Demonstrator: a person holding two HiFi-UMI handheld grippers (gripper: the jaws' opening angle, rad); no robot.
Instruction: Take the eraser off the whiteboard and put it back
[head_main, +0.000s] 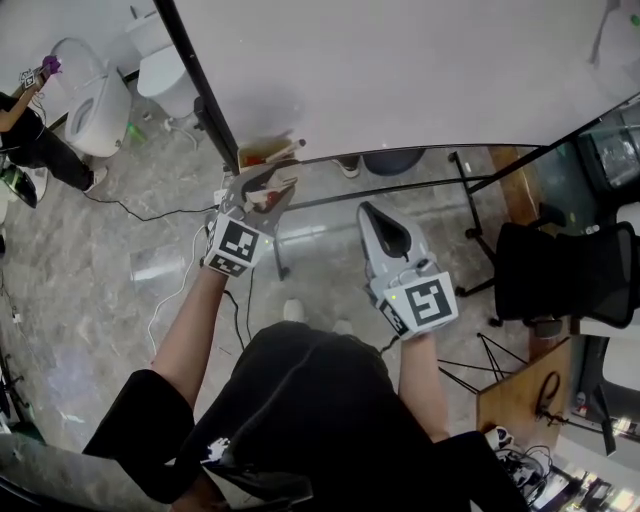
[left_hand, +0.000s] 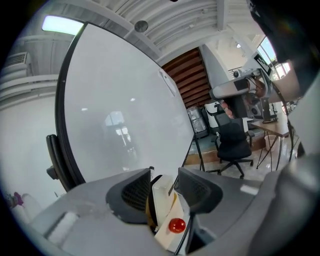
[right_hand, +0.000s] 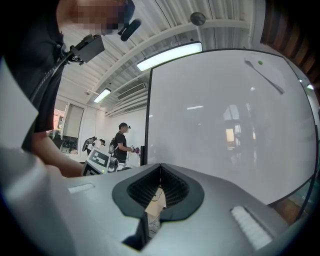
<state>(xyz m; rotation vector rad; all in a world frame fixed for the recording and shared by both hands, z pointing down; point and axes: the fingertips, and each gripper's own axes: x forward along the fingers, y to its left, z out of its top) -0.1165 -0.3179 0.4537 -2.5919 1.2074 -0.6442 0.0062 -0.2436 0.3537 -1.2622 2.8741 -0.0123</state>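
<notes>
The whiteboard (head_main: 400, 70) fills the top of the head view, and its dark frame meets at a lower left corner close ahead of my left gripper (head_main: 268, 190). That gripper is shut on the eraser (head_main: 266, 198). In the left gripper view the eraser (left_hand: 162, 200) is a cream block with a yellow layer and a red round knob. It is clamped between the jaws of the left gripper (left_hand: 162, 182), off the whiteboard (left_hand: 125, 100). My right gripper (head_main: 380, 222) hangs to the right, shut and empty. In the right gripper view the right gripper (right_hand: 160, 172) faces the whiteboard (right_hand: 225, 125).
The board's black stand bars (head_main: 400, 190) run over the grey floor below its lower edge. A black office chair (head_main: 570, 270) and a wooden table (head_main: 530, 400) stand at the right. White toilets (head_main: 100, 110), a person (head_main: 30, 140) and a floor cable (head_main: 170, 300) are at the left.
</notes>
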